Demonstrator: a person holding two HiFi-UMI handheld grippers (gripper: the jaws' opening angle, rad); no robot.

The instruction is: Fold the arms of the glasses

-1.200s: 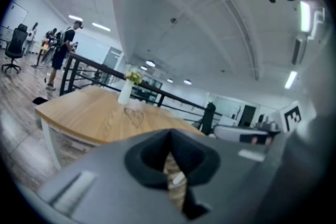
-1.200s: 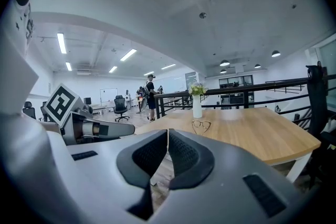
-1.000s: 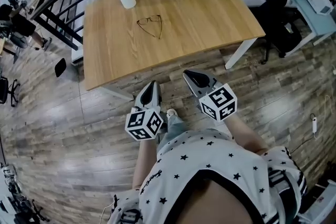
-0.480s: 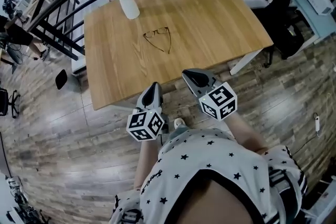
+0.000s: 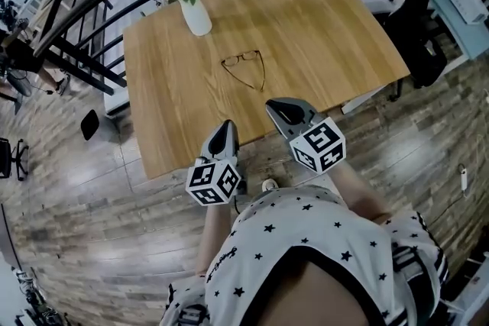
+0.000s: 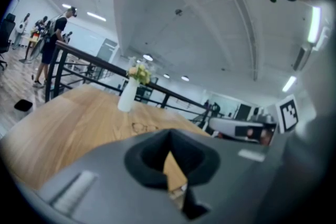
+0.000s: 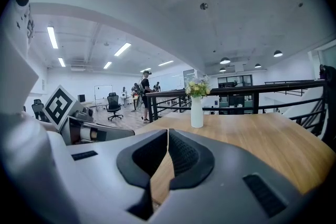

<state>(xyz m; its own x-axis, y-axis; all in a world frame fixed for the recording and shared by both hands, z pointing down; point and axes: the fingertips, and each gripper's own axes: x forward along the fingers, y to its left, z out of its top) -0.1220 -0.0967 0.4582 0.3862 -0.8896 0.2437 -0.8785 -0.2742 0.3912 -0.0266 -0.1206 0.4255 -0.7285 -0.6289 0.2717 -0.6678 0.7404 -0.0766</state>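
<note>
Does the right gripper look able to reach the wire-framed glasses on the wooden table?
Probably yes: only wooden tabletop lies between the right gripper and the glasses; its jaws are shut.

table [image 5: 328,19]: light wood
glasses [image 5: 246,69]: mid-table, arms unfolded, tips toward table's near edge
vase [image 5: 196,16]: white, flowers in it, table's far left corner
left gripper [image 5: 227,126]: at table's near edge
right gripper [image 5: 280,108]: at table's near edge

One table [image 5: 321,19], one vase [image 5: 196,15], one pair of glasses [image 5: 243,57], two grippers [image 5: 225,127] [image 5: 281,109].
</note>
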